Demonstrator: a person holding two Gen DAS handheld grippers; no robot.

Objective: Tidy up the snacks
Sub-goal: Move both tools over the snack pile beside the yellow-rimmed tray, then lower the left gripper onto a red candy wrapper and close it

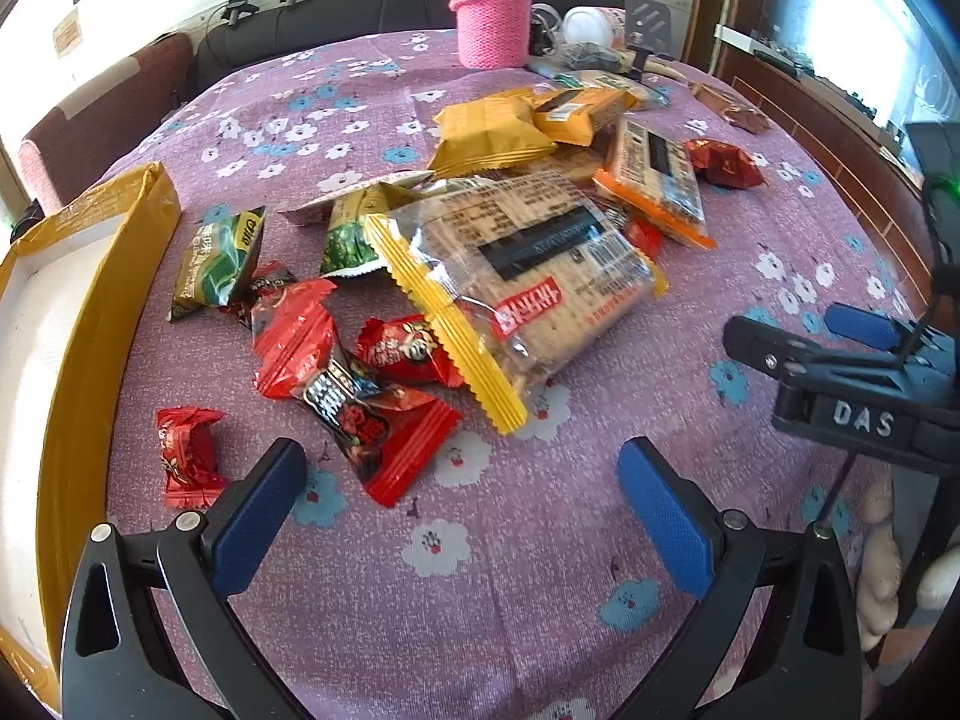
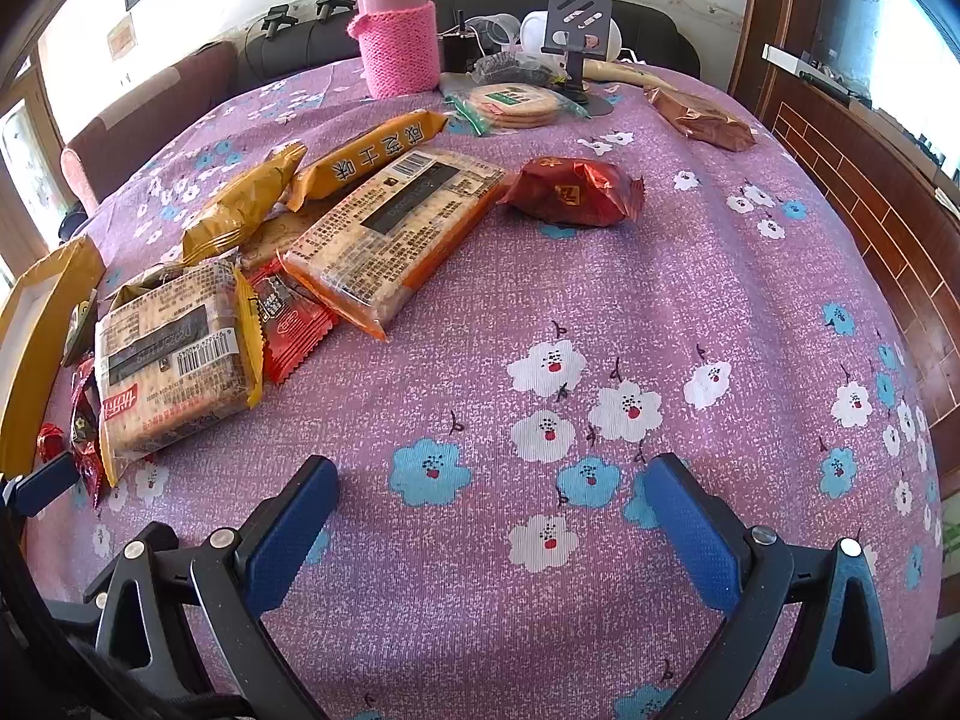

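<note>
Several snack packets lie in a pile on the purple flowered tablecloth [image 1: 540,540]. A yellow-edged cracker pack [image 1: 516,282] lies in the middle; it also shows in the right wrist view [image 2: 174,360]. Red candy packets [image 1: 354,402] and a small red candy [image 1: 186,456] lie just ahead of my left gripper [image 1: 462,498], which is open and empty. An orange-edged cracker pack [image 2: 390,234] and a red wrapped snack [image 2: 570,189] lie ahead of my right gripper [image 2: 492,522], which is open and empty above bare cloth. The right gripper also shows in the left wrist view [image 1: 840,360].
A yellow-rimmed box [image 1: 96,276] with a white inside stands at the left edge. A pink flask [image 2: 396,30] with a knitted sleeve, a round biscuit pack [image 2: 516,102], a phone stand [image 2: 576,30] and a brown packet [image 2: 702,114] stand at the back. A wooden cabinet [image 2: 870,210] is at the right.
</note>
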